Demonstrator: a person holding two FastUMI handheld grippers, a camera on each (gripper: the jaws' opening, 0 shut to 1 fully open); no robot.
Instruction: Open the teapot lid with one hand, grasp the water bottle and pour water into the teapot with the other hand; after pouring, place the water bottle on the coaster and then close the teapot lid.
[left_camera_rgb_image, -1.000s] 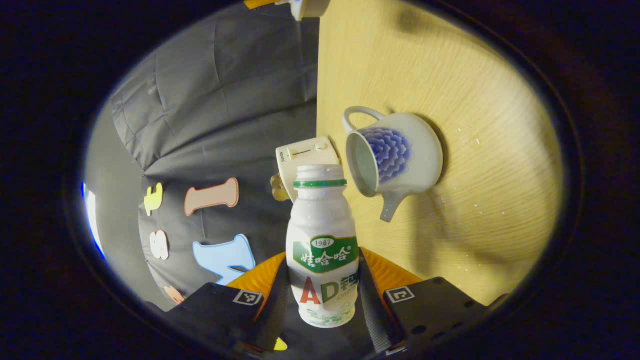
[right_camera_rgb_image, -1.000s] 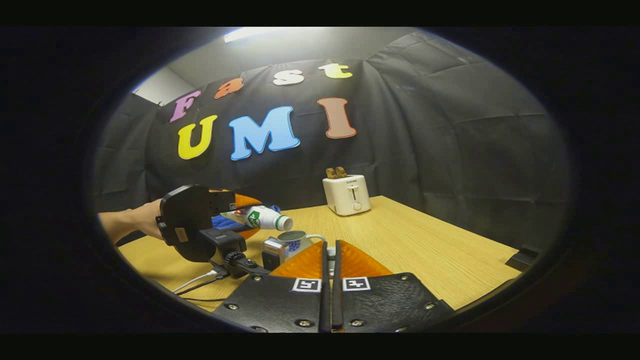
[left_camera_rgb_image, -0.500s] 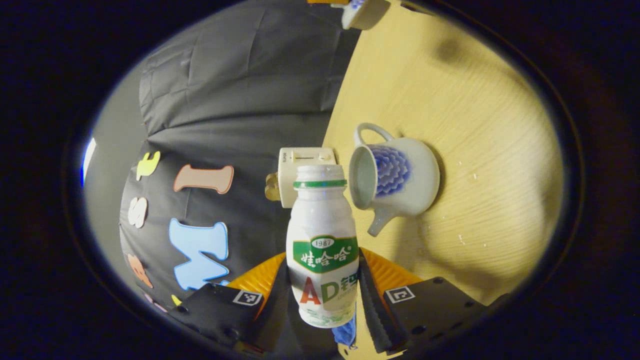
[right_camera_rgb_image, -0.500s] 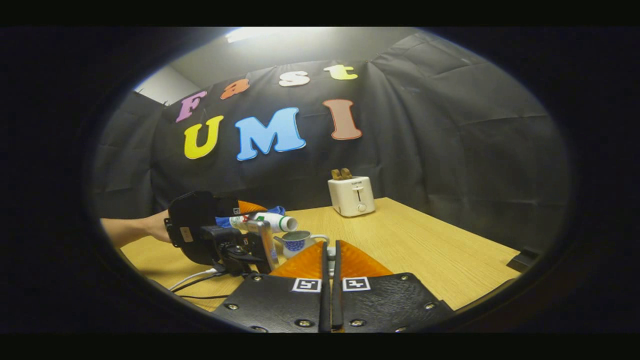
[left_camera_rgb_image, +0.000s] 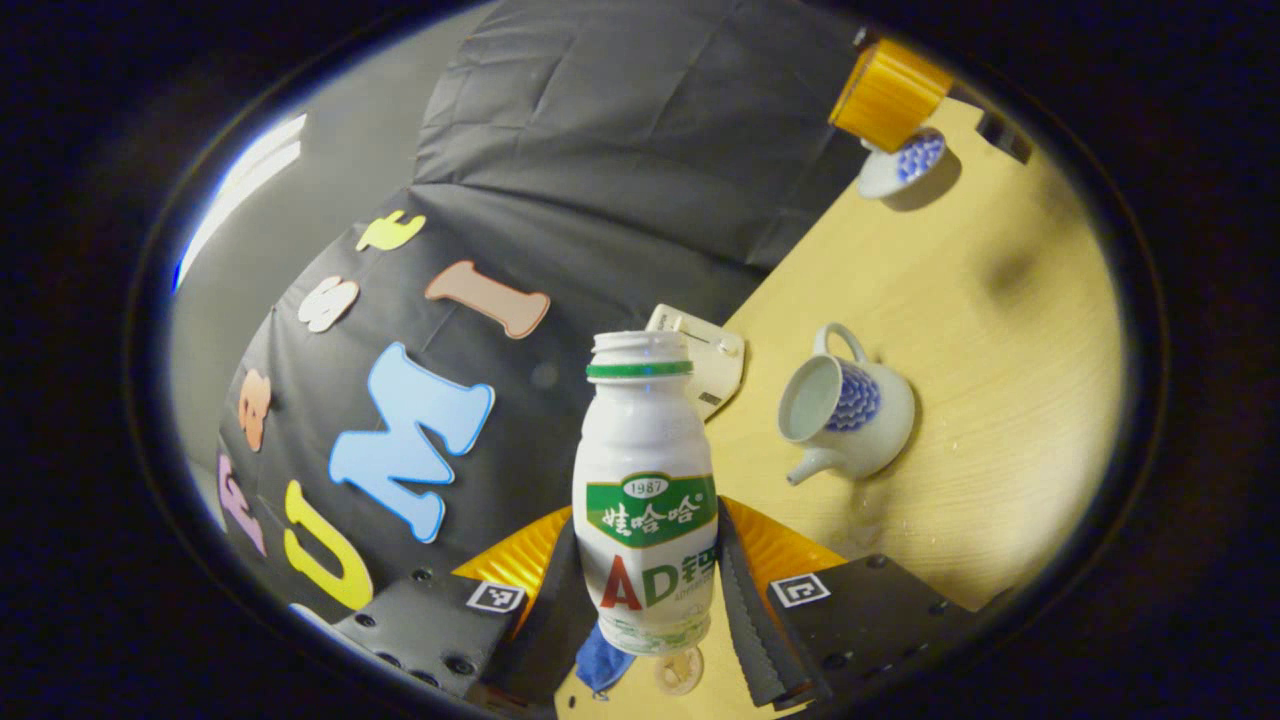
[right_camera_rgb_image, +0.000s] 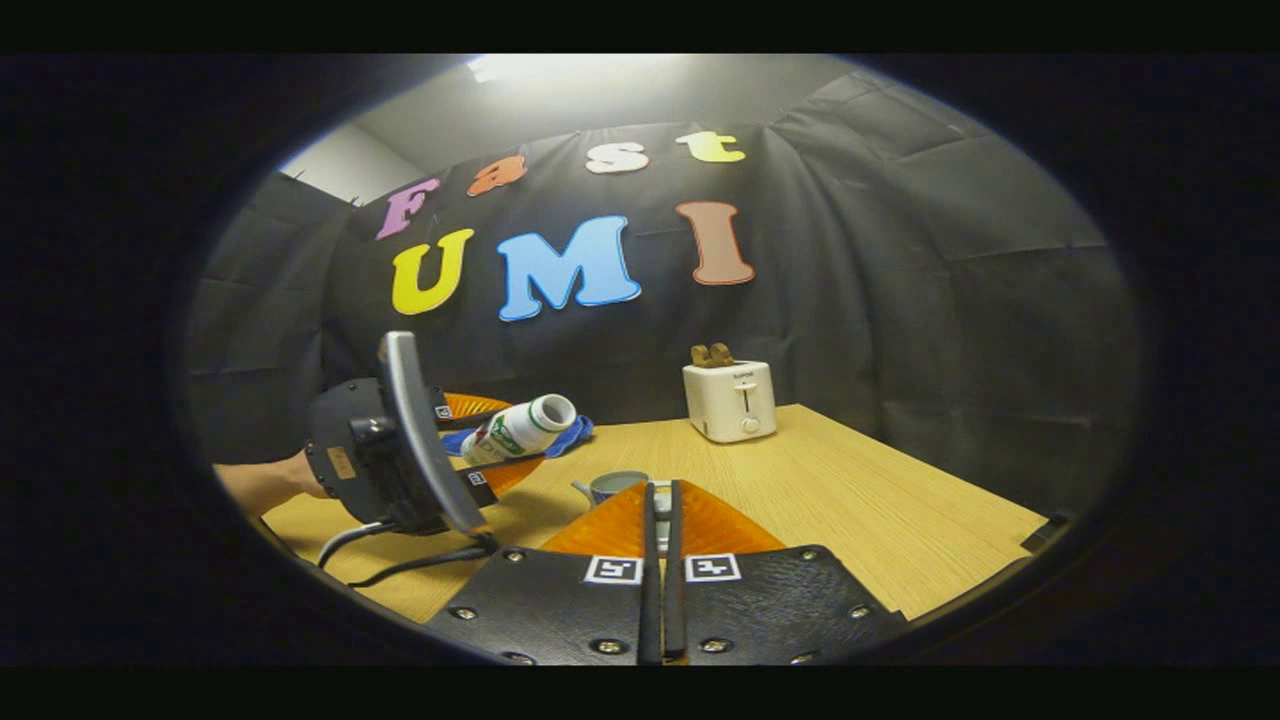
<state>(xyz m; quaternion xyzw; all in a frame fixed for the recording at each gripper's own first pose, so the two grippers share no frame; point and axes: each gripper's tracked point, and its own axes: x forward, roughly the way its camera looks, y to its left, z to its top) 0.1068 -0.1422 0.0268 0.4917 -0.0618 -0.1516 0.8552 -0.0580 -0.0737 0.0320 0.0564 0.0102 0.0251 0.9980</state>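
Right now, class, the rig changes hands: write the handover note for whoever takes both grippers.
Left gripper: shut on the uncapped water bottle, mouth tilted up, off to the side of the teapot.
Right gripper: appears shut on the teapot lid, low at the table, away from the teapot.
Teapot: open, upright, droplets beside it.
Done: lid off; the bottle has swung back from the teapot, so pouring looks finished.
Left: stand the bottle on the coaster, then put the lid back.
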